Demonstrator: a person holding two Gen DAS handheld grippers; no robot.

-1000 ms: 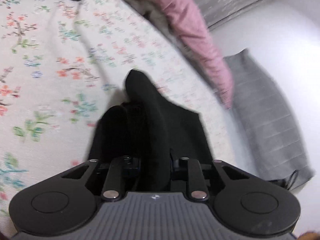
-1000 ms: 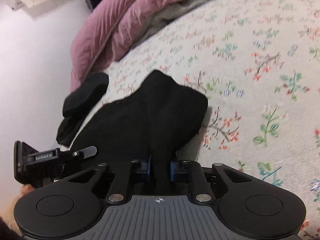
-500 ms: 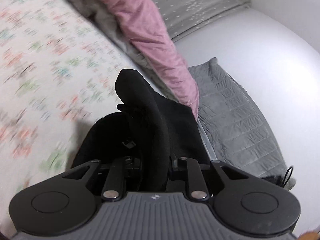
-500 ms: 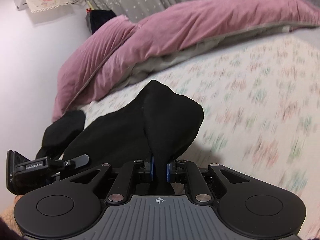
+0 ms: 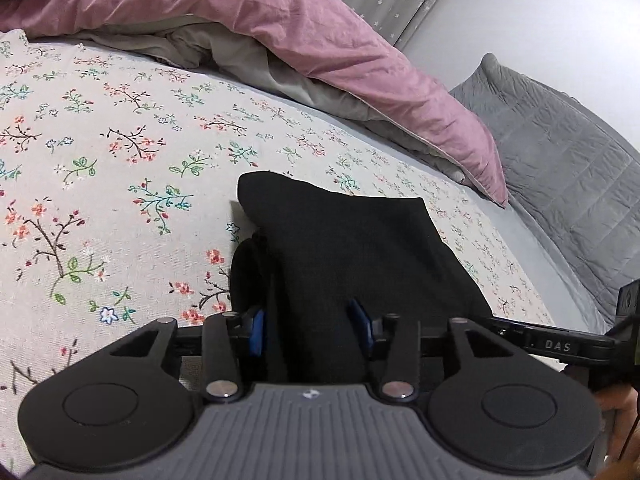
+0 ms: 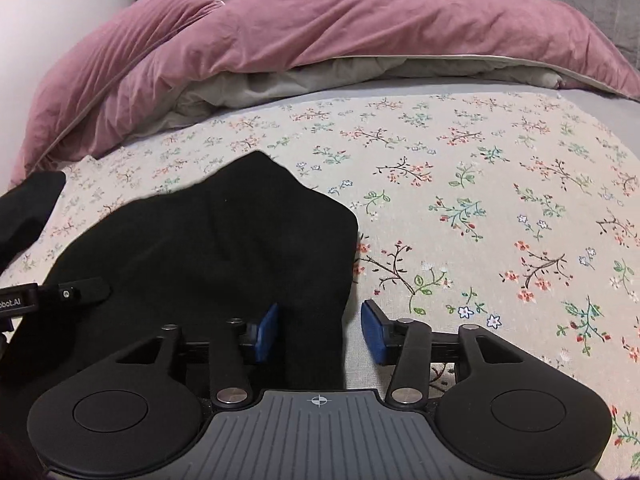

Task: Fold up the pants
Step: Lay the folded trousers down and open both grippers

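1. on the flowered bed sheet (image 6: 500,184), the black pants (image 6: 208,248) are laid as a folded bundle, directly ahead of both grippers and reaching away toward the pink duvet (image 6: 320,28).
2. the left gripper (image 5: 310,326) has just been opening its jaws; black cloth is seen between the blue pads, which are judged to no longer press on it.
3. the right gripper (image 6: 318,330) has likewise just been opening; the bundle's right edge lies between its jaws, nearer the left pad, with bare sheet shown beside the right pad.
4. neither hand is judged nearer; each is placed at one near corner of the bundle.
5. in the right wrist view alone, a further black piece (image 6: 24,208) is shown at the left edge; in the left wrist view alone, a grey quilted cover (image 5: 560,152) is shown.
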